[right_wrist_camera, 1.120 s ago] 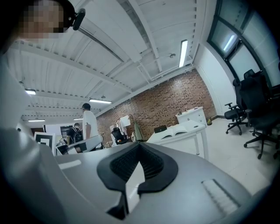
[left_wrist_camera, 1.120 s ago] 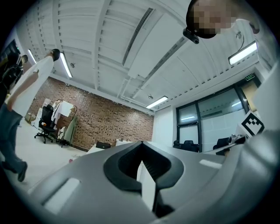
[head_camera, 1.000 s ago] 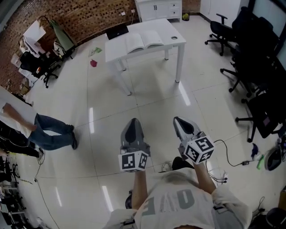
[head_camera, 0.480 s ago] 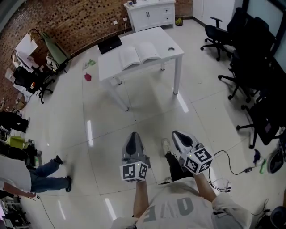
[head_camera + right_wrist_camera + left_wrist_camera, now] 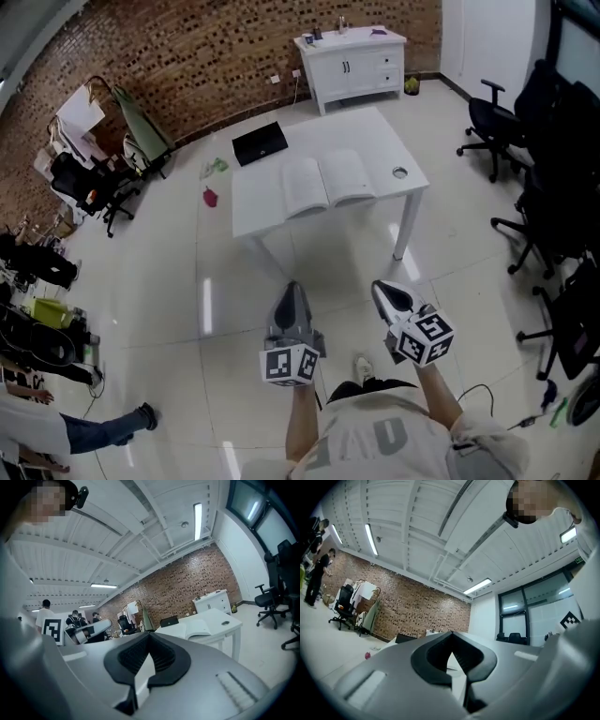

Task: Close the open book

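Observation:
An open book (image 5: 328,182) with white pages lies flat on a white table (image 5: 272,211) ahead of me; the right gripper view shows the book (image 5: 200,628) too. My left gripper (image 5: 292,289) and right gripper (image 5: 379,287) hang side by side over the floor, short of the table's near edge. Both point toward the table. Each has its jaws shut tip to tip with nothing between them. In the left gripper view the left gripper (image 5: 451,633) hides most of the table.
A closed black laptop (image 5: 261,142) lies at the table's far left corner, and a round hole (image 5: 400,172) sits near its right edge. Black office chairs (image 5: 525,141) crowd the right side. A white cabinet (image 5: 354,61) stands against the brick wall. More chairs and people stand at left.
Both grippers and I have moved forward across the floor, so the table with the book is much nearer. The jaws stayed shut.

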Demonstrator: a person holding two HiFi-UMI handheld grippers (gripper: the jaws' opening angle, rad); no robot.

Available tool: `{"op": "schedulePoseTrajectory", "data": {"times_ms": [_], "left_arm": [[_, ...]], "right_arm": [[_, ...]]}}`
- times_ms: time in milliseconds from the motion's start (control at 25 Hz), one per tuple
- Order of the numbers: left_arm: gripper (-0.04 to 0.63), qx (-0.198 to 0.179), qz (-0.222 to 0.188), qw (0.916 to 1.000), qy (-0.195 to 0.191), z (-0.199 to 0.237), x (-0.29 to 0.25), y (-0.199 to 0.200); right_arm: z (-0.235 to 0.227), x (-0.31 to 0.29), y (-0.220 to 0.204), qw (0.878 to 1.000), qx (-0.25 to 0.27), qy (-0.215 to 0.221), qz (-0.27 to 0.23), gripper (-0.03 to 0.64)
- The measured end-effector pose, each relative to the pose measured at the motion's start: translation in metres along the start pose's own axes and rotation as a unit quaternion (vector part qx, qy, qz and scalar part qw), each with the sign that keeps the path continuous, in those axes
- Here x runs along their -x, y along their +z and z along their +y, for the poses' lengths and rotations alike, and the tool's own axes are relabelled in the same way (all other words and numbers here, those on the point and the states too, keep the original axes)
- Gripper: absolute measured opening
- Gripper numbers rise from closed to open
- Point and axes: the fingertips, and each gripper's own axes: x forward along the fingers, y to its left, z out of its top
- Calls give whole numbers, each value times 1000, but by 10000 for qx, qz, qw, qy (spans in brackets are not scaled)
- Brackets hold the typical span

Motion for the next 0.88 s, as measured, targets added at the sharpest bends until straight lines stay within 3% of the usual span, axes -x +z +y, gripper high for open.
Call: {"op": "schedulePoseTrajectory", "data": {"times_ms": [280,640,880], "left_arm": [[15,335,289,9990,47,37,-76,-28],[14,141,205,9982,-549,80,-212,-28],[15,173,236,9970,-713,134,-287,-19]], "right_arm": [[-31,-89,32,9993,-321,158,-127,5],[-80,-219,57,9975,-673,128,-177,5],[-75,-312,84,9980,-502,337,-164,5]]}}
